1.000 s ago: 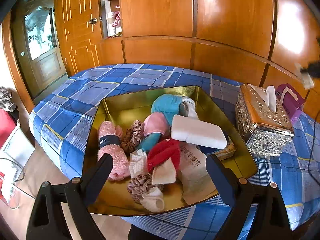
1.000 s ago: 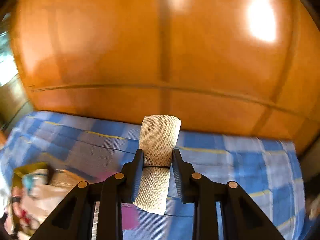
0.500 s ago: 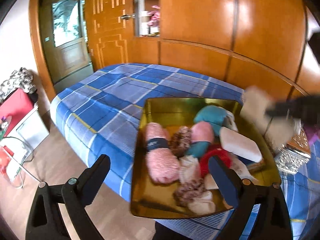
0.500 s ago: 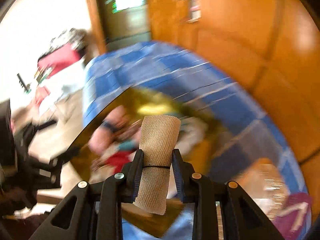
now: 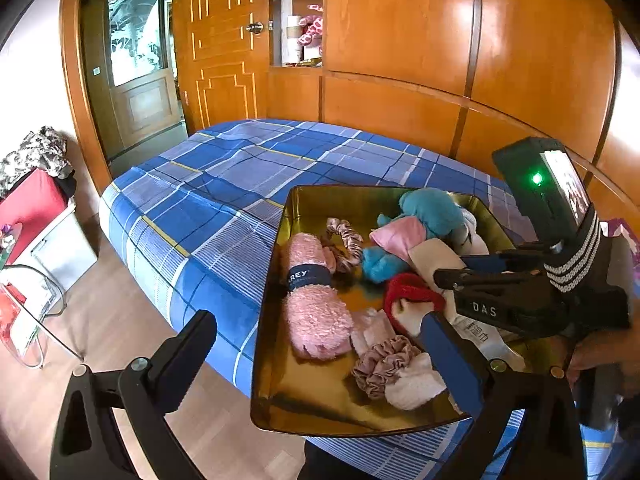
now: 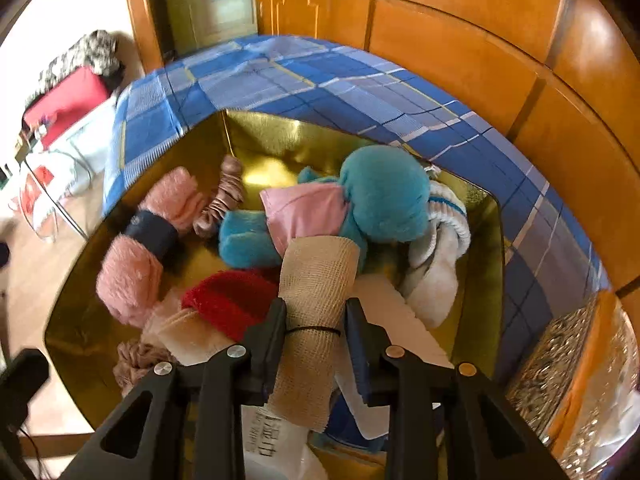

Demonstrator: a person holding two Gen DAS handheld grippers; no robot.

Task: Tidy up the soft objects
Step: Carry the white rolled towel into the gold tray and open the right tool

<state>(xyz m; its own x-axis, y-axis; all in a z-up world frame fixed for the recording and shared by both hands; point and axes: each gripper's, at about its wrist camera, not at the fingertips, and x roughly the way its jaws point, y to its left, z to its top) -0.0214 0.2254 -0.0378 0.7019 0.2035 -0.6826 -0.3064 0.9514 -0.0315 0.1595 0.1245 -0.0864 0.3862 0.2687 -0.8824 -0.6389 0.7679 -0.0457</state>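
In the tray [image 5: 280,360]: two scrunchies [image 5: 346,242], one pink towel roll [image 5: 314,312], one gauze roll [image 6: 316,280], one teal plush [image 6: 384,192].

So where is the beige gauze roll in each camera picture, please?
Left wrist view: gauze roll right of centre, held by the right gripper over the gold tray.
Right wrist view: bottom centre, between the fingers.
Shared landmark: red sock beside it.

Bright daylight, glare on wood panels [image 5: 460,20], fisheye-bent edges, slight blur in right view
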